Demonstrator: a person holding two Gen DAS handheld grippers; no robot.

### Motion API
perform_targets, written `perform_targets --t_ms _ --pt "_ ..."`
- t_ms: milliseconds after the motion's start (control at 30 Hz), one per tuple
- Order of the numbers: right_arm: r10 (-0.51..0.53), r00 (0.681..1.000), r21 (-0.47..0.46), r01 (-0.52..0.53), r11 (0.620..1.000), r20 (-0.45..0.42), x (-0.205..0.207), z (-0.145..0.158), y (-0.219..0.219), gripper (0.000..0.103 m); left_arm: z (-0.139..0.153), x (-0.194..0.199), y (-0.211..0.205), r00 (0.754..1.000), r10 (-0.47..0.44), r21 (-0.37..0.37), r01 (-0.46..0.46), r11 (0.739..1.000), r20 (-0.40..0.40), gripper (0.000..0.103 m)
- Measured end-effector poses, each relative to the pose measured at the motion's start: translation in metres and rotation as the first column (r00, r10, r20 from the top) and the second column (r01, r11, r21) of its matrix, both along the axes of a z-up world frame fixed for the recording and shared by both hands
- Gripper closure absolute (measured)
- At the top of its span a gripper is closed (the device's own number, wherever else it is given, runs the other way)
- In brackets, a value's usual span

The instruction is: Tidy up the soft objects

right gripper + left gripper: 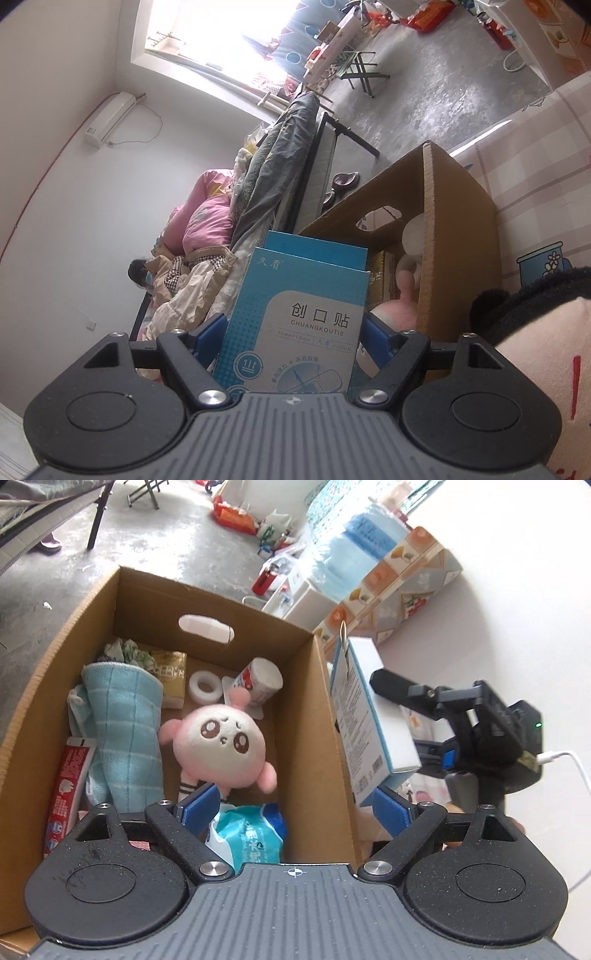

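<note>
**Holding a bandage box beside the open carton**

Right gripper [293, 328]: gripping a blue-and-white cardboard box of adhesive bandages [295, 317] between its blue pads, flap end up. Left gripper [293, 805]: hovering with jaws standing wide and nothing between them, one blue fingertip [201, 803] above the inside of the brown corrugated cardboard carton [321, 716], the other outside its right wall.

Lying directly under the left gripper: a crumpled blue-and-white plastic packet [247, 834]. Just beyond it, resting on the carton floor: a round pink-and-cream plush toy with embroidered brown eyes [221, 742]. Leaning along the carton's left side: a rolled light-blue checked cloth [122, 723], with a red toothpaste tube [68, 790] beside it. Sitting near the far wall: a white foam ring [205, 686], a tipped white paper cup with red print [258, 681] and a gold-coloured packet [170, 675].

Seen from the left wrist: the bandage box being held just outside the carton's right wall, at rim height.
</note>
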State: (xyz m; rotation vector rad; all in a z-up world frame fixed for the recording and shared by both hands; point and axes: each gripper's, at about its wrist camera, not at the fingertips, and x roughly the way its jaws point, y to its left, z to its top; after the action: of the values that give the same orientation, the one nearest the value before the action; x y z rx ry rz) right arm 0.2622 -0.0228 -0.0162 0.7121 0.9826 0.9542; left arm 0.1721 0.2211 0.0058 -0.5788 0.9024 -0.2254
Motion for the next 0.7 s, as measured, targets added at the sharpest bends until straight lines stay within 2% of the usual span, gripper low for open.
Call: perform_targets --t_ms 233,467,567,600,700 --pt "-0.006 1.0 0.011 0.006 1.0 -0.02 0.003 -0.006 0.0 0.022 0.013 0.007 -0.002 0.999 -0.006 -0.048 0.008 0.999 0.054 0.006" --pt "0.018 0.998 0.056 -0.015 0.998 -0.059 0.002 -0.01 0.001 0.022 0.013 0.031 -0.017 0.998 -0.053 -0.095 0.057 0.994 0.047 0.007" --pt "0.031 0.996 0.084 -0.024 0.996 -0.086 0.004 -0.012 0.0 0.022 0.012 0.038 -0.027 0.996 -0.071 -0.072 0.074 0.995 0.047 0.015" --pt "0.036 0.995 0.093 -0.027 0.995 -0.093 0.005 -0.012 -0.001 0.022 0.011 0.039 -0.03 0.996 -0.08 -0.068 0.083 0.994 0.045 0.024" --pt "0.039 0.994 0.104 -0.027 0.994 -0.105 0.005 -0.012 -0.003 0.022 0.008 0.045 -0.037 0.995 -0.097 -0.052 0.098 0.994 0.03 0.04"
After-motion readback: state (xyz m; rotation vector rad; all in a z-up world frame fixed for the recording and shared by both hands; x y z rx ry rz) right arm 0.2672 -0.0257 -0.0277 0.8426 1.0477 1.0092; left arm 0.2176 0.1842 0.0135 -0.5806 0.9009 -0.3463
